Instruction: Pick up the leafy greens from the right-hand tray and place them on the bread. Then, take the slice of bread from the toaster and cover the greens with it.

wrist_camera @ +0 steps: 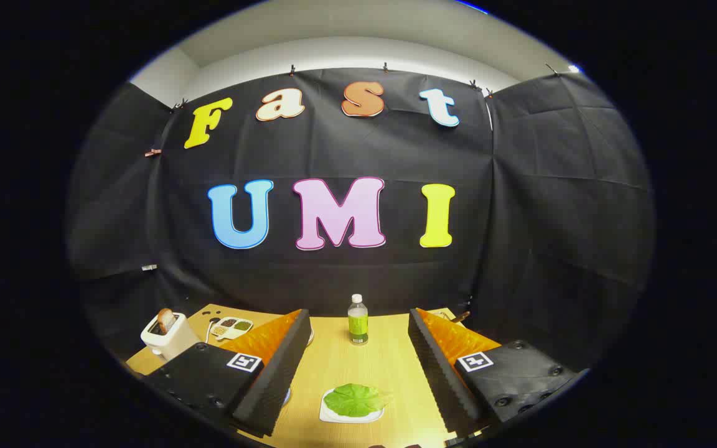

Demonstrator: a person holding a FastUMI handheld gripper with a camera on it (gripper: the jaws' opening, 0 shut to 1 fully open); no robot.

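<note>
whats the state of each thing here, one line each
gripper: open, fingers wide apart, holding nothing
leafy greens: lying on the white tray, between the fingers
toaster: bread slice sticking up from its slot
bottle: upright, capped, beyond the fingers

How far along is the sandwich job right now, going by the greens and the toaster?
Nothing looks done yet. The leafy greens lie on their small white tray on the table, between the fingers of the open gripper, which holds nothing. The slice of bread stands in the toaster, beyond the left finger. Left: grasp the greens, place them, then fetch that slice.
</note>
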